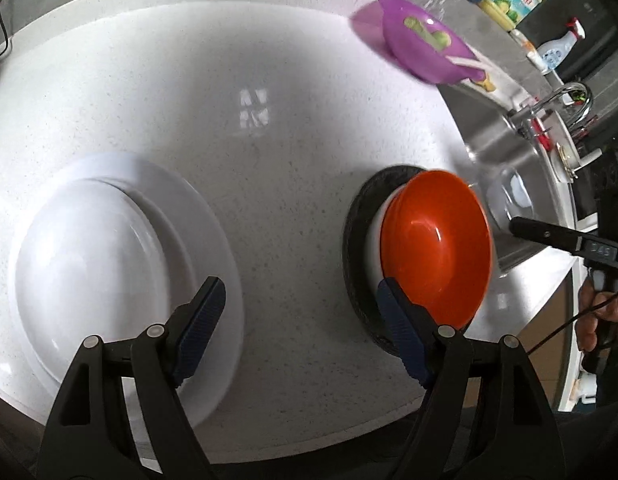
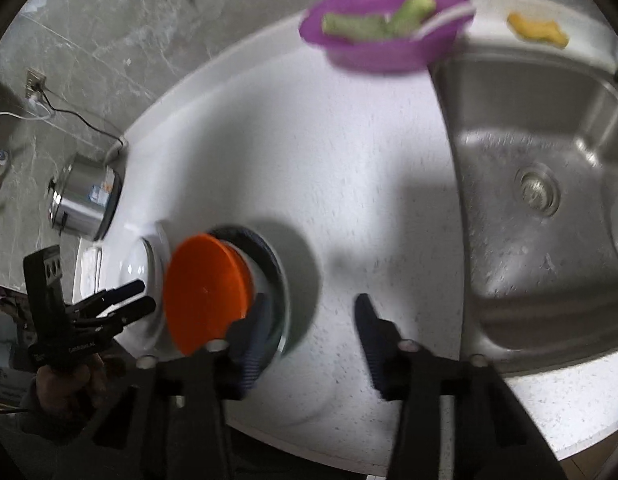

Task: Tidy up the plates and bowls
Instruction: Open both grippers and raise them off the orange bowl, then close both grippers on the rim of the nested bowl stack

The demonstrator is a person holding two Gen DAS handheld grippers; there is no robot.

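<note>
Left gripper [image 1: 301,304] spread wide, empty, over bare countertop [image 1: 269,80]; white bowl [image 1: 89,248] beside its left finger, orange bowl [image 1: 437,248] touching its right. Right gripper [image 2: 309,320] parted, empty, orange bowl at its left finger.

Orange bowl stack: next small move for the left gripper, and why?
Probably ease the left gripper over the orange bowl so its fingers straddle the near rim. The jaws stand open with nothing between them, one finger already beside that rim. The bowl sits nested on a white bowl and a dark plate.
</note>
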